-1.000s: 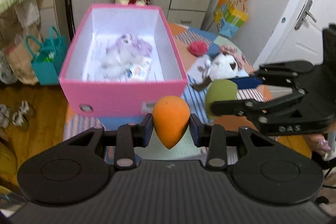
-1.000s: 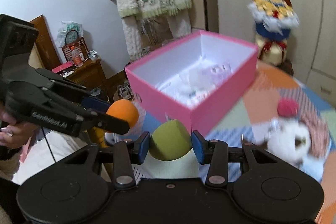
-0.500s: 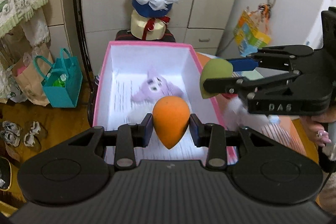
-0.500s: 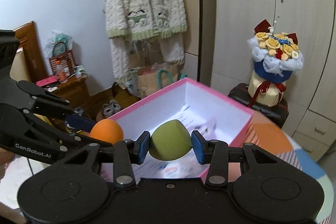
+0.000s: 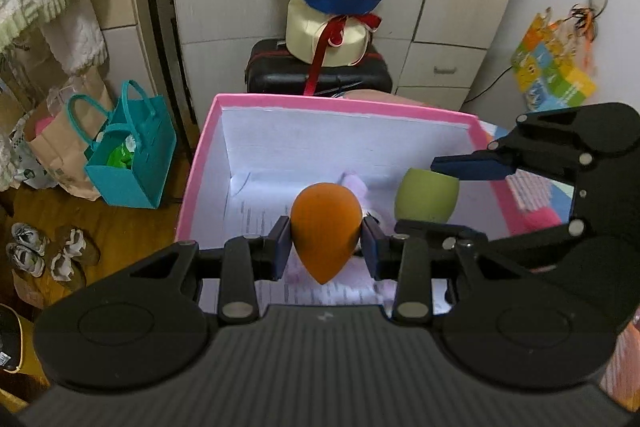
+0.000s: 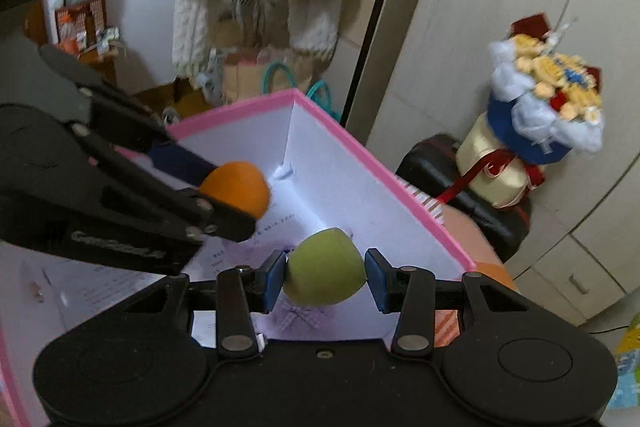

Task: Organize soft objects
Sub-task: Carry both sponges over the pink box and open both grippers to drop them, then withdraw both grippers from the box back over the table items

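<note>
Over the pink box (image 5: 200, 163): orange teardrop sponge (image 5: 326, 231); green rounded sponge (image 6: 326, 273)

- Soft, even indoor light, moderately bright.
- Pink box (image 5: 200, 163) interior glows white, mild glare at far corner.
- Right view motion-blurred; bouquet (image 6: 548, 95) smeared.
- Fisheye bends edges.
</note>
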